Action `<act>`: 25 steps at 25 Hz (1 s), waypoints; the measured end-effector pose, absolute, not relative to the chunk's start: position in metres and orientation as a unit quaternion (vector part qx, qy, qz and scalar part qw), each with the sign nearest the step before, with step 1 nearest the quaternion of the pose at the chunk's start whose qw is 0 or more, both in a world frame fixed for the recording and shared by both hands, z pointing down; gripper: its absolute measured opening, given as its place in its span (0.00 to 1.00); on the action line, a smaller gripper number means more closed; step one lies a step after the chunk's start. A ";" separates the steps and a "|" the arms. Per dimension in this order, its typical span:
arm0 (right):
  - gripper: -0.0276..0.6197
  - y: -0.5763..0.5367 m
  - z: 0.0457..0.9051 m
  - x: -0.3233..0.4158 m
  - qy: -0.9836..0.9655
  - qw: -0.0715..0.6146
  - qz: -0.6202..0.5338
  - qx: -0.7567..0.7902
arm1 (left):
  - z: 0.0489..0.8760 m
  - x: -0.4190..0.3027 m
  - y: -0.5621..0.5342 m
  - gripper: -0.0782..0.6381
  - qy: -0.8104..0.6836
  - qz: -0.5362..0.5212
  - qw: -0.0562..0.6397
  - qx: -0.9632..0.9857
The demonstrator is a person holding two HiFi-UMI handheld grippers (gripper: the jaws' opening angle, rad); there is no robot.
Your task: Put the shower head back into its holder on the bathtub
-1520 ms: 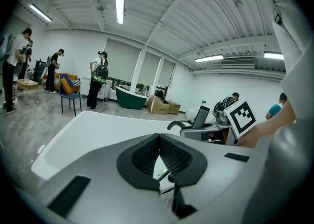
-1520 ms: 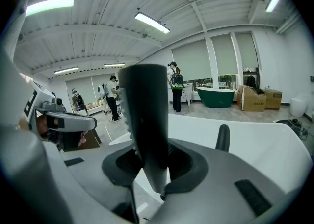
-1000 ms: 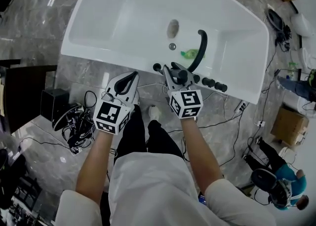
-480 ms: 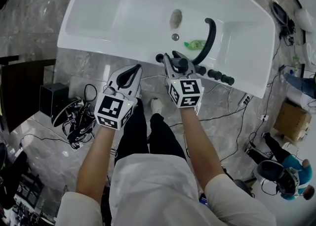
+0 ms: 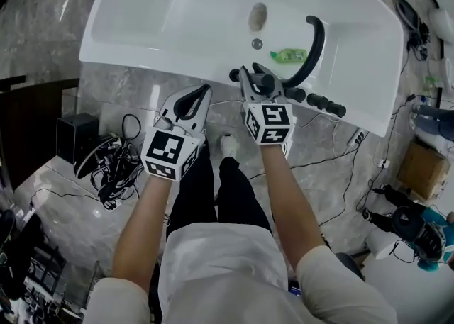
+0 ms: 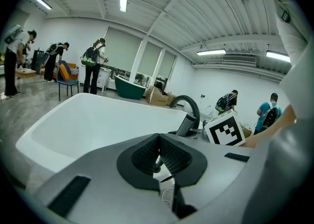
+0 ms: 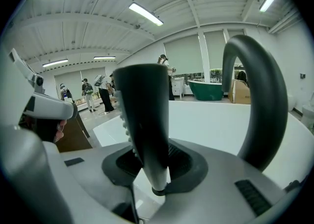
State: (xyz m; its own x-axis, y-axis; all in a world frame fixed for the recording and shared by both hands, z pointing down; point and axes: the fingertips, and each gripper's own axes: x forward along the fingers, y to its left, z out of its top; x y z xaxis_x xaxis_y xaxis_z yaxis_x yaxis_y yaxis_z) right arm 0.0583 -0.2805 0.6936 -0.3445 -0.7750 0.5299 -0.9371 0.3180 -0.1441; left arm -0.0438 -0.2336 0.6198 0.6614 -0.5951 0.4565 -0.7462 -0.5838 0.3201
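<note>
Both grippers are sinking closer to the bathtub [image 5: 135, 60] rim, and the black spout [image 7: 255, 105] is looming much larger at the right of the right gripper view. The right gripper [image 5: 253, 76] is pinching the shower head [image 7: 143, 115] upright, just above the rim fittings [image 5: 312, 99] at upper centre. The left gripper [image 5: 193, 101] is hanging beside it, jaws pressed together on nothing. Coming down off-line, the handle risks striking the spout or a knob and twisting in the pinch.

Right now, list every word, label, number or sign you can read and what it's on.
No words or numbers are legible.
Cube on left tongs: square marker pattern, no letters.
Cube on right tongs: same.
Green bottle in bathtub: label too small to read.
</note>
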 end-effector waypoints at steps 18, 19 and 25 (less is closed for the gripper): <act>0.23 -0.283 0.736 0.056 -0.786 0.201 0.240 0.533 | 0.651 -0.044 -0.251 0.12 -0.373 0.171 0.241 0.880; 0.23 -0.283 0.738 0.055 -0.786 0.203 0.241 0.532 | 0.652 -0.042 -0.253 0.12 -0.371 0.172 0.239 0.881; 0.23 -0.282 0.745 0.056 -0.785 0.207 0.243 0.531 | 0.655 -0.037 -0.263 0.12 -0.369 0.173 0.231 0.884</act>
